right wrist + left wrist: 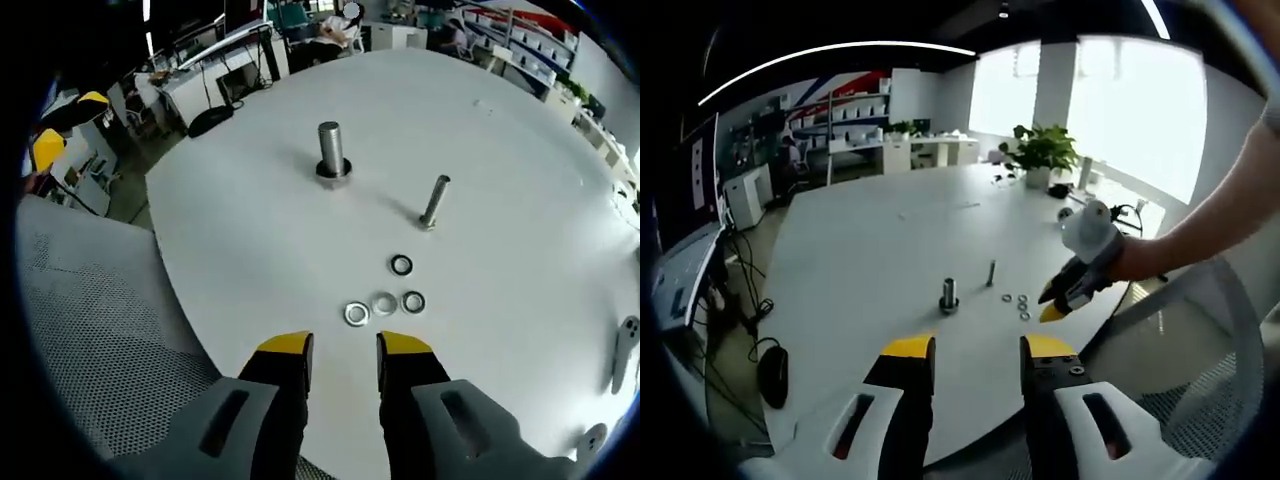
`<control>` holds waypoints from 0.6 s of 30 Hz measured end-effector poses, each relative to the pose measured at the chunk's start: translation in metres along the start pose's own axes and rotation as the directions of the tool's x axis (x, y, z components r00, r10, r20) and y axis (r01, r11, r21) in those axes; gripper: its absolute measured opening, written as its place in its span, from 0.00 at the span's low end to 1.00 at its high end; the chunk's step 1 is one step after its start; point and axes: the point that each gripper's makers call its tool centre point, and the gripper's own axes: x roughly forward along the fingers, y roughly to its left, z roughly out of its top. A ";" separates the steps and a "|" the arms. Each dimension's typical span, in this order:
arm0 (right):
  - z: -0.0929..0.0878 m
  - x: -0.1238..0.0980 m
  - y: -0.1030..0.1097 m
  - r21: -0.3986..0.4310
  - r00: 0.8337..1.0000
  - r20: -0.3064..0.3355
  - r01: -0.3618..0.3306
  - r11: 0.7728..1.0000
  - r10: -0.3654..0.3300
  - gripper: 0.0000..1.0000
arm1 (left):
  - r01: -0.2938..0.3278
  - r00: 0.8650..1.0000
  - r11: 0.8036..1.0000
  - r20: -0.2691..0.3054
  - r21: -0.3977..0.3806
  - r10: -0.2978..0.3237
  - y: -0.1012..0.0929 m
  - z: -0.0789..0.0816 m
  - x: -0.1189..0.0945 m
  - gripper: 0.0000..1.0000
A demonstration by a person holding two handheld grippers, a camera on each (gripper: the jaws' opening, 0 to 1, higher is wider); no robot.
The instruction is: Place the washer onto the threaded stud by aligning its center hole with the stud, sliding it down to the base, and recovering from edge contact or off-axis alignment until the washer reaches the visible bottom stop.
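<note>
A thick threaded stud [331,150] stands upright on a nut base on the white round table [520,150]; it is also the stud [949,295] ahead of my left gripper. A thinner bolt [434,200] stands to its right, the same bolt [991,272] in the left gripper view. Several steel washers lie flat: one apart [401,265], three in a cluster [384,304], just beyond my right gripper [345,347], which is open and empty. My left gripper [978,350] is open over the table's near edge. The right gripper [1065,298], hand-held, hovers beside the washers [1020,303].
A grey mesh chair [90,330] sits at the table edge, also the chair [1210,380] in the left gripper view. A potted plant [1040,150] and small items stand at the table's far side. White parts [625,350] lie near the right edge. Desks and shelves surround the table.
</note>
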 end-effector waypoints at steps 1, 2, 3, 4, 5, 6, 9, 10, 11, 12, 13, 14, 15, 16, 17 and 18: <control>-0.001 0.003 -0.001 -0.008 1.000 -0.011 0.004 1.000 -0.004 0.28 | -0.003 1.000 1.000 -0.001 0.000 0.003 0.000 0.000 0.000 0.32; -0.002 0.005 -0.002 -0.012 1.000 -0.019 0.006 1.000 -0.006 0.28 | -0.006 1.000 1.000 -0.004 0.002 0.006 0.001 -0.001 0.000 0.32; -0.003 0.008 -0.004 -0.014 1.000 -0.026 0.008 1.000 -0.008 0.28 | -0.007 1.000 1.000 -0.006 0.002 0.007 0.001 -0.001 0.000 0.32; -0.003 0.009 -0.004 -0.012 0.999 -0.032 0.009 1.000 -0.009 0.28 | -0.007 1.000 1.000 -0.007 0.001 0.007 0.001 -0.001 0.000 0.32; -0.003 0.010 -0.004 -0.009 0.999 -0.038 0.006 1.000 -0.006 0.28 | -0.007 1.000 1.000 -0.008 0.001 0.007 0.001 -0.002 0.000 0.32; -0.002 0.011 -0.004 -0.010 0.999 -0.040 0.005 1.000 -0.006 0.28 | -0.006 1.000 1.000 -0.009 0.003 0.006 0.001 -0.002 0.000 0.32; -0.003 0.015 -0.003 -0.017 0.999 -0.050 0.005 1.000 -0.006 0.30 | -0.009 1.000 1.000 -0.013 0.005 0.009 0.001 -0.002 0.001 0.32; -0.004 0.017 -0.002 -0.018 0.998 -0.057 -0.001 1.000 0.000 0.30 | -0.011 1.000 1.000 -0.013 0.007 0.011 0.001 -0.002 0.001 0.32; -0.004 0.016 -0.002 -0.017 0.998 -0.057 0.004 1.000 -0.005 0.29 | -0.013 1.000 1.000 -0.011 0.007 0.013 0.002 -0.002 0.000 0.32; -0.001 0.017 -0.002 -0.038 0.999 -0.047 -0.001 0.999 0.000 0.29 | -0.012 1.000 1.000 -0.011 0.006 0.012 0.002 -0.002 0.000 0.32; -0.001 0.016 -0.002 -0.032 0.999 -0.052 0.004 0.999 -0.005 0.28 | -0.013 1.000 1.000 -0.014 0.004 0.013 0.002 -0.003 0.000 0.32; 0.000 0.016 -0.002 -0.032 0.999 -0.052 0.004 0.999 -0.005 0.28 | -0.014 1.000 1.000 -0.016 0.004 0.014 0.002 -0.003 0.000 0.32; 0.001 0.018 -0.002 -0.042 0.999 -0.052 0.002 0.999 -0.004 0.28 | -0.014 1.000 1.000 -0.016 0.002 0.014 0.002 -0.003 0.001 0.32; 0.001 0.018 -0.002 -0.063 0.998 -0.059 0.005 0.998 -0.009 0.28 | -0.014 1.000 1.000 -0.015 0.001 0.014 0.003 -0.003 0.001 0.32; 0.001 0.018 -0.002 -0.104 0.998 -0.068 0.006 0.995 -0.013 0.28 | -0.015 1.000 1.000 -0.015 0.000 0.015 0.003 -0.003 0.001 0.32; 0.000 0.019 -0.003 -0.173 0.996 -0.083 0.013 0.985 -0.028 0.27 | -0.014 1.000 1.000 -0.016 0.001 0.014 0.003 -0.003 0.001 0.32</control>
